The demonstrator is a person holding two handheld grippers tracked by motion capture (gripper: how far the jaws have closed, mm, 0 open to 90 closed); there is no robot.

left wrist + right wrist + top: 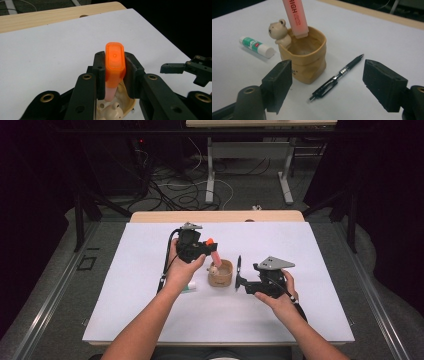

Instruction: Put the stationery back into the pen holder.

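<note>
highlighter (114, 62): centre frame, tip over bear cup (308, 60) | left gripper (114, 72): clamped on its orange cap | right gripper (328, 85): jaws apart, empty | handling: probably light, stiff, slick plastic; grip flat sides

one orange highlighter (114, 63) sits clamped between the left jaws, its lower end over one tan bear-trimmed cup (305, 58). one black pen (337, 77) lies on the table ahead of the wide-apart right jaws, between them in that view. one glue stick (257, 46) lies beyond the cup, far from both.
</note>
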